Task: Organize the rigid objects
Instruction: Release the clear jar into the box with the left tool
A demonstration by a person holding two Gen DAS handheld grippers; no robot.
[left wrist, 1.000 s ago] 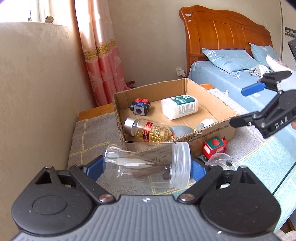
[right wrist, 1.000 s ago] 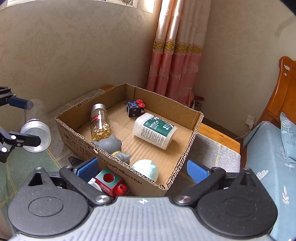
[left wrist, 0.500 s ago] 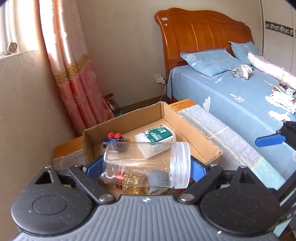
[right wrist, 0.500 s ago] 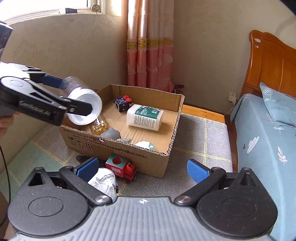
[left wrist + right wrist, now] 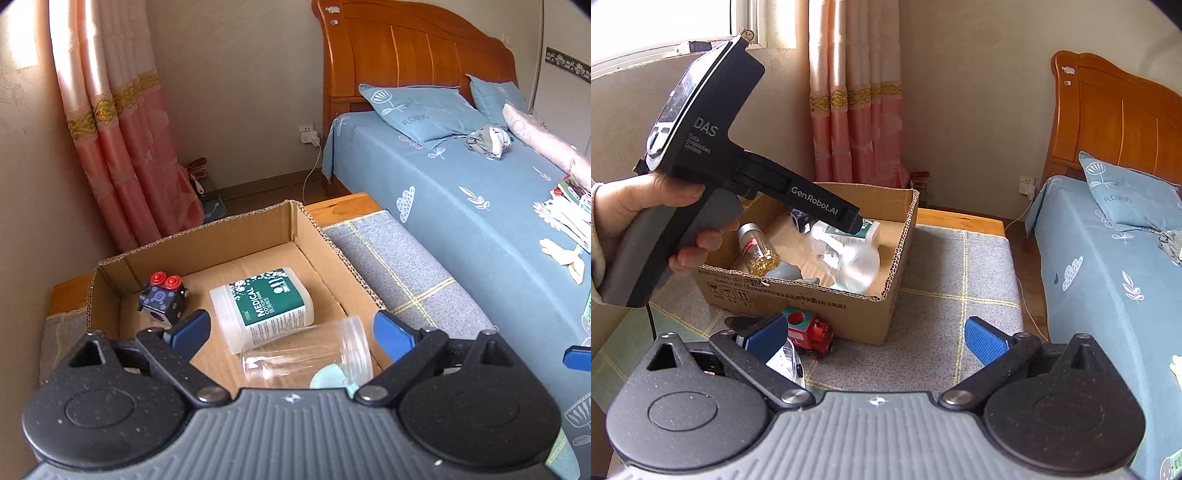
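My left gripper (image 5: pixel 291 330) is open above the cardboard box (image 5: pixel 229 225). The clear plastic jar (image 5: pixel 306 360) lies on its side inside the box, free of the fingers, next to the white medical bottle (image 5: pixel 266 306) and a pale blue round object (image 5: pixel 330 378). A black cube with red buttons (image 5: pixel 162 299) sits in the box's far left corner. In the right wrist view the left gripper body (image 5: pixel 738 177) reaches into the box (image 5: pixel 871 314). My right gripper (image 5: pixel 875 339) is open and empty over the grey mat. A red toy train (image 5: pixel 809 330) lies outside the box front.
A bottle of yellow capsules (image 5: pixel 757 251) and a grey-blue toy (image 5: pixel 790 271) lie in the box. A clear plastic piece (image 5: pixel 786 363) lies by the train. A bed with blue bedding (image 5: pixel 480 206) is at the right, a pink curtain (image 5: pixel 122 147) behind.
My left gripper moved over the box, opened and let the clear jar drop into it. My right gripper pulled back a little and stayed open.
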